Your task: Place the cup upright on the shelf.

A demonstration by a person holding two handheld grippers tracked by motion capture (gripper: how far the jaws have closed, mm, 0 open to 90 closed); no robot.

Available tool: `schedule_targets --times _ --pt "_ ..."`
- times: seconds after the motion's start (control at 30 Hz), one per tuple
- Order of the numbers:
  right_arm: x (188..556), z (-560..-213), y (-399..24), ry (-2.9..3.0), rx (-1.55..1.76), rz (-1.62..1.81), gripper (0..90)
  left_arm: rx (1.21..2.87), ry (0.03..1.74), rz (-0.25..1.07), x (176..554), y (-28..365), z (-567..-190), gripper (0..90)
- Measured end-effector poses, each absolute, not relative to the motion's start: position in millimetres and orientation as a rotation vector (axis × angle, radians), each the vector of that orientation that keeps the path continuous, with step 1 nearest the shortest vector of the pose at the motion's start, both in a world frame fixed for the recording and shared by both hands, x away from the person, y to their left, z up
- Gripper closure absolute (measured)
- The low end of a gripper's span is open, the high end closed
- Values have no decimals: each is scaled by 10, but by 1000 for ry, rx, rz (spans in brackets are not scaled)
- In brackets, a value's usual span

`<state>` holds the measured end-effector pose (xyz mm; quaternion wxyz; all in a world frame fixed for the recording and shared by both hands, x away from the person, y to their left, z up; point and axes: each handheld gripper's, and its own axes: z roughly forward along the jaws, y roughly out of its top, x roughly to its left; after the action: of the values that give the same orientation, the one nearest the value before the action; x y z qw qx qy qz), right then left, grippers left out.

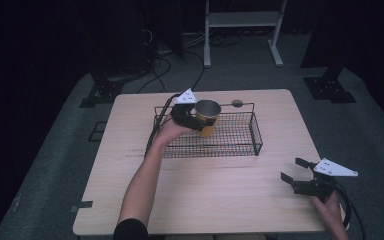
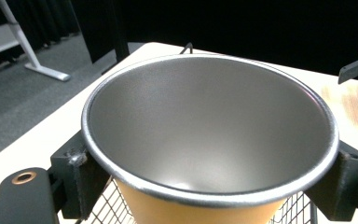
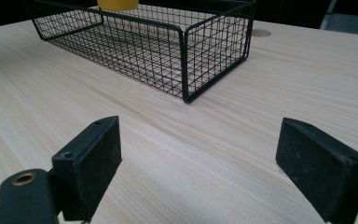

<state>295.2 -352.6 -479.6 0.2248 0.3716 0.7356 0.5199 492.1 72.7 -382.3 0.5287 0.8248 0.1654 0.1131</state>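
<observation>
A yellow cup point(image 1: 208, 118) with a bare metal inside hangs upright over the left part of a black wire basket point(image 1: 240, 150). My left gripper point(image 1: 203, 123) is shut on it, one pad on each side just under the rim. The left gripper view looks straight into the cup point(image 2: 209, 135), with my left gripper point(image 2: 209, 186) pressing on both sides and basket mesh below. My right gripper point(image 1: 292, 169) stands open near the table's right front corner, nothing between its pads. In the right gripper view, my right gripper point(image 3: 214, 163) faces the basket point(image 3: 186, 56), with the cup's base point(image 3: 117, 4) at the top.
The basket stands on a light wooden table point(image 1: 205, 200), toward the back middle. A round grommet point(image 1: 237, 103) sits just behind it. Beyond the table, on grey floor, are a white frame stand point(image 1: 242, 20), black stand feet point(image 1: 330, 87) and cables.
</observation>
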Motion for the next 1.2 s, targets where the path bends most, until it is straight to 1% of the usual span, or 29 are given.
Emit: schedule_targets --times 0.27,0.37,0.87,1.2 --pt "2951 -4797 -3530 2028 1024 1441 131 2024 395 249 4977 681 -3937 133" --pt "2952 -4797 -3533 2028 1022 1444 131 2047 397 260 4993 689 -3961 132" --pt "2954 -4797 -3540 2025 1027 1451 131 2100 405 211 5042 707 -4062 113" --pt "2952 -4797 -3539 2025 1026 1452 131 2132 397 205 5052 677 -4121 108"
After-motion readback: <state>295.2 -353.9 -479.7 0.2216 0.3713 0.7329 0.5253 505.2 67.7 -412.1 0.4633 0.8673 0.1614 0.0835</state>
